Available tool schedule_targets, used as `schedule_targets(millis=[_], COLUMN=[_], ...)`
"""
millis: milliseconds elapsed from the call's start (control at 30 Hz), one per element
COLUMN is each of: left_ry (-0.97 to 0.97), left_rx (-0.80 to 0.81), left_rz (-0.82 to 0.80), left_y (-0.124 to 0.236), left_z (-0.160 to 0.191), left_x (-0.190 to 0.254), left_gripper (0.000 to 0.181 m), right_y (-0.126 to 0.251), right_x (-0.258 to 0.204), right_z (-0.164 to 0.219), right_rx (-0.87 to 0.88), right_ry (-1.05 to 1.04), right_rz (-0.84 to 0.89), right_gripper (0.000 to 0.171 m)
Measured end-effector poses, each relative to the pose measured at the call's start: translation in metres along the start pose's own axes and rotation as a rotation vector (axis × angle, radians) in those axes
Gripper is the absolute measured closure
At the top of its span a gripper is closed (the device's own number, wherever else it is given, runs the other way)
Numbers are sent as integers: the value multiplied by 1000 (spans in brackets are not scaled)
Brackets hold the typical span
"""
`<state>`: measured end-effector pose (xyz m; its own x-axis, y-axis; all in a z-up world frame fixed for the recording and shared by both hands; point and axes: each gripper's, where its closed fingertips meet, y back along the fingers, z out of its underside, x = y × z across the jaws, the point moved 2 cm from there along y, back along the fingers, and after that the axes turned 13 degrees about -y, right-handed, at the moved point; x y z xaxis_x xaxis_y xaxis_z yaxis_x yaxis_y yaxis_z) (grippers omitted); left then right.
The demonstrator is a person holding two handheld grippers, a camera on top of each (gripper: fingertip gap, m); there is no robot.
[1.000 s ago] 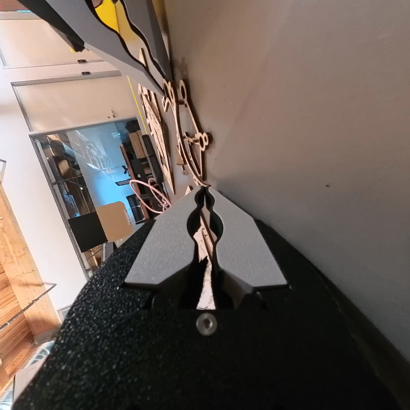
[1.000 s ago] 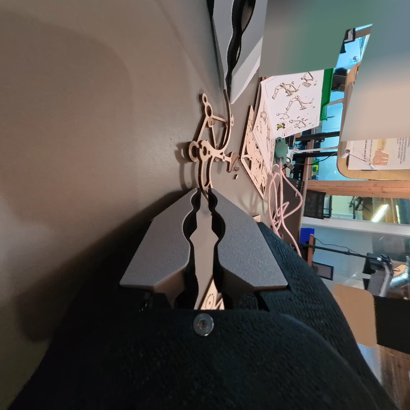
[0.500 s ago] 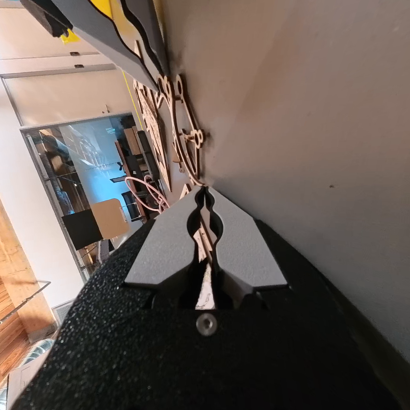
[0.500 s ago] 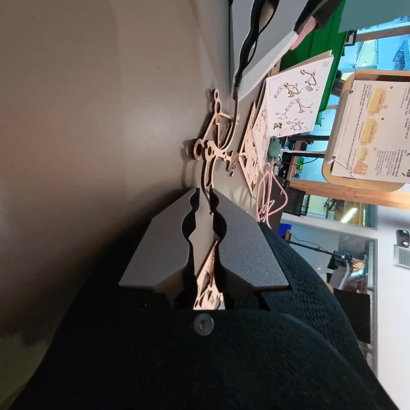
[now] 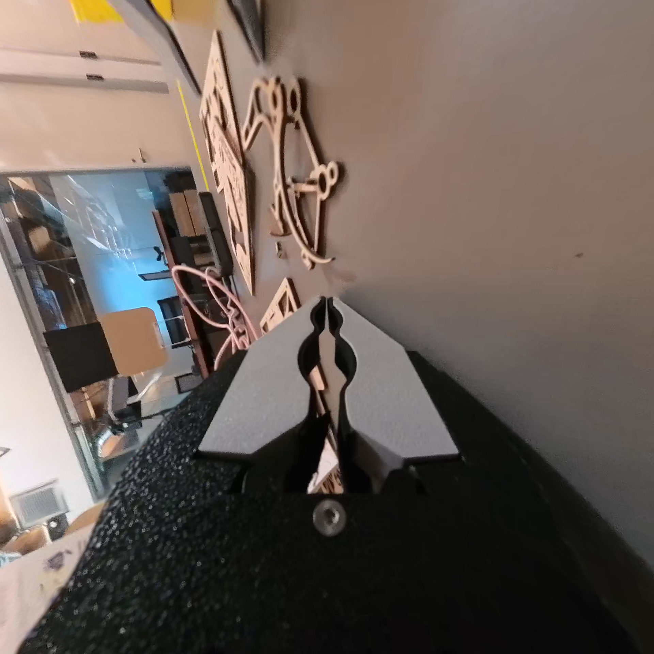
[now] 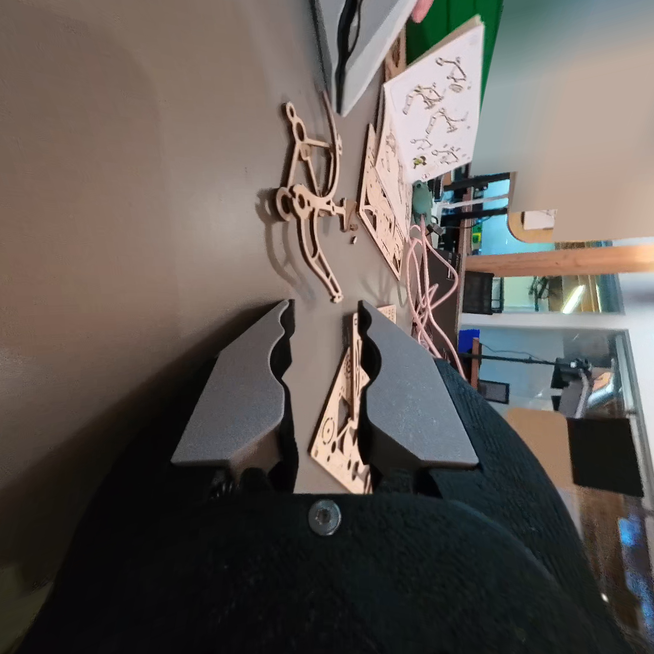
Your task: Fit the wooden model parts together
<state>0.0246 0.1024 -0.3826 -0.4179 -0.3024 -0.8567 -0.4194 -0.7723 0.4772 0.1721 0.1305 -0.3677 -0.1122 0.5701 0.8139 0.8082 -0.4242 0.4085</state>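
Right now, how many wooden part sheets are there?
3: a far sheet overlapping a second sheet by the instruction booklet; a near sheet on the table, seen between the right hand-held gripper fingers. Others may be hidden.

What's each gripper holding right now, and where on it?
Nothing. Left gripper jaws are shut empty, right gripper jaws open; the wooden model lies free on the table.

I count one assembled wooden model (image 6: 311, 208) at 12 o'clock, two cut-out wooden sheets (image 6: 384, 216) stacked at 1, one more sheet (image 6: 341, 424) between my right gripper's fingers, one instruction booklet (image 6: 437, 116), one pink cable (image 6: 423, 283), two tiny loose wood bits (image 6: 352, 240).
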Motion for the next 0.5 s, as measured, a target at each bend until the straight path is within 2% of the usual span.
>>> schedule_targets(millis=[100,200,267,367,500], left_ry=[97,276,388,482,628], left_rx=[6,67,125,185,329], left_rz=[-23,-71,-188,-275,-351], left_y=[-1,0,5,11,20], left_z=[12,20,26,37,31], left_x=[-6,-18,-36,-48,-65], left_gripper=[181,180,162,152,155], right_y=[7,8,6,5,0], right_x=[6,20,32,48,67], right_z=[2,0,0,-7,-12], right_rx=[20,62,81,179,274], right_ry=[-123,-297,-414,-568,-735], right_rz=[44,97,138,174,218], right_gripper=[132,138,143,149,155])
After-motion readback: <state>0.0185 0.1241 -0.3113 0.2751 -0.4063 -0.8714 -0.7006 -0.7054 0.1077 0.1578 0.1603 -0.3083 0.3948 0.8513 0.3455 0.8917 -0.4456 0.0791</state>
